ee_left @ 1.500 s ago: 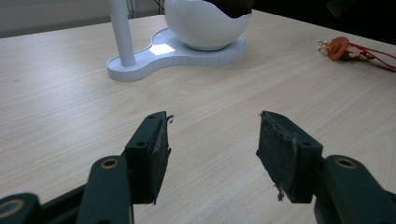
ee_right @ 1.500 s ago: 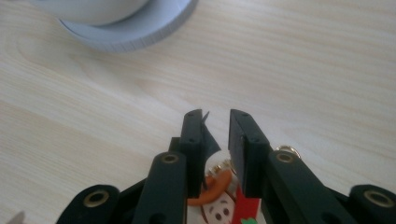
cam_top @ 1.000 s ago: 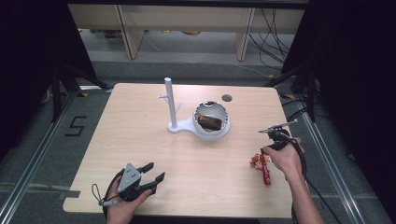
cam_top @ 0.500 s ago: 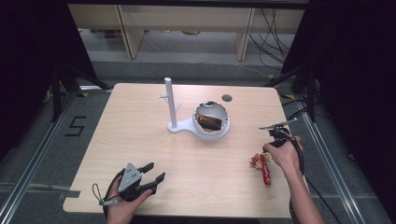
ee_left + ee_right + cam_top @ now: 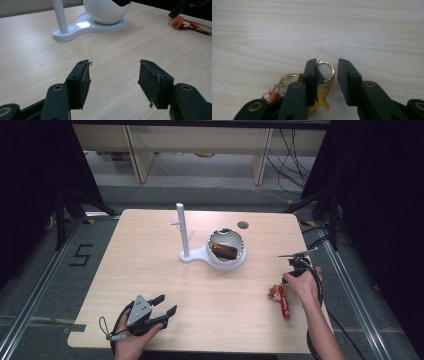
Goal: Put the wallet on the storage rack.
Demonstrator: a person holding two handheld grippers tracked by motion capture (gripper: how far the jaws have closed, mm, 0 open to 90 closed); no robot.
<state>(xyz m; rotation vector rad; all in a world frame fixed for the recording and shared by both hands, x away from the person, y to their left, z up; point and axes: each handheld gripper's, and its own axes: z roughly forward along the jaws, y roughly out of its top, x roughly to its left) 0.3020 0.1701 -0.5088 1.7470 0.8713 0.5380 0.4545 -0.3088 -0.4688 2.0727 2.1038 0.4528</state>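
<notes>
High view: table [image 5: 150, 270] is filling the middle of the frame. White stand [image 5: 210, 254] with its post and bowl is sitting at centre, well apart from both hands, something dark lying inside the bowl. Left gripper [image 5: 162, 309] is resting at lower left, jaws standing wide apart with nothing between them. Right gripper [image 5: 286, 281] is pointing down at right of centre, right at the top end of the keychain [image 5: 280, 297], whose red strap is trailing toward the bottom edge. Small dark disc [image 5: 243, 225] is lying near the far table edge.

Left gripper view: left gripper [image 5: 113, 77] is gaping, bare wood between the pads. Stand [image 5: 95, 20] is taking up the upper middle; keychain [image 5: 182, 23] is lying at upper right, a dark jaw tip just above it. Nothing is blocking the path between.

Right gripper view: right gripper [image 5: 327, 75] has just been opening its jaws; a gold ring [image 5: 325, 72] is lying between them, touching the left pad, clear of the right one. Second ring [image 5: 289, 78] and a yellow star charm [image 5: 320, 101] are partly hiding behind the left jaw.
</notes>
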